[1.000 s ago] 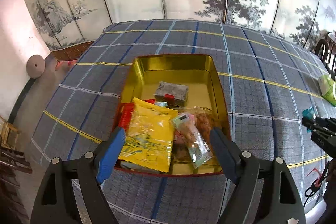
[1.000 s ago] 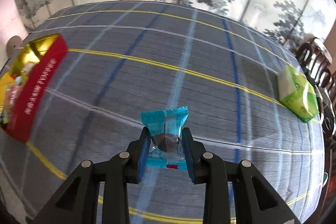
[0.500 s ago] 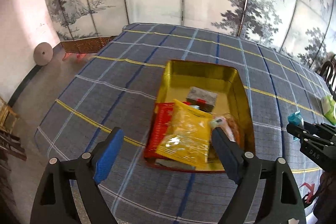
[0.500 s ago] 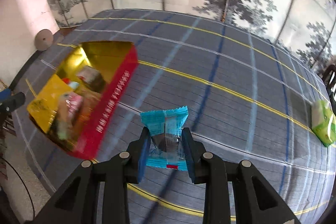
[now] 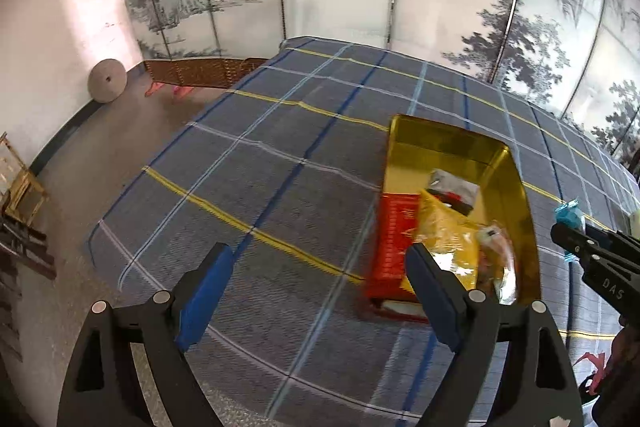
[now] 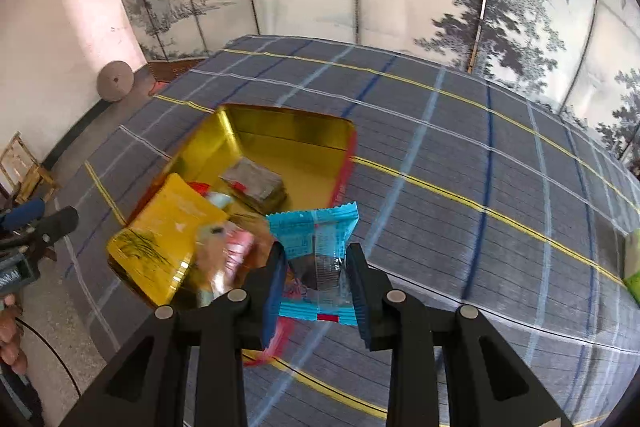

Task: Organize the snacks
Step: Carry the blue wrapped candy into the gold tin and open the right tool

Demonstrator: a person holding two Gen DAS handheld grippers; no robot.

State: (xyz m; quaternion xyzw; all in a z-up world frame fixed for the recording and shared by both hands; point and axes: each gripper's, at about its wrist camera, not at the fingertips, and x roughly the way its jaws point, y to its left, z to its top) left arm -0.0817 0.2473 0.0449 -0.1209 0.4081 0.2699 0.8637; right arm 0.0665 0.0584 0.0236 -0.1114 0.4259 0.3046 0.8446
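Our right tool (image 6: 316, 273) clamps the blue snack packet (image 6: 314, 239) just short of the gold tin (image 6: 288, 125); our left tool (image 5: 316, 291) gapes empty. Released early, the packet may miss.

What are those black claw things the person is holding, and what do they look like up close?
They are two hand-held grippers. The left gripper and the right gripper are alike: black plastic frames with triangular cut-outs, silver round pivot pins, and two fingers faced with blue pads. White letters, DAS, mark the right one's side in the left view. A thin black cable trails by the left one.
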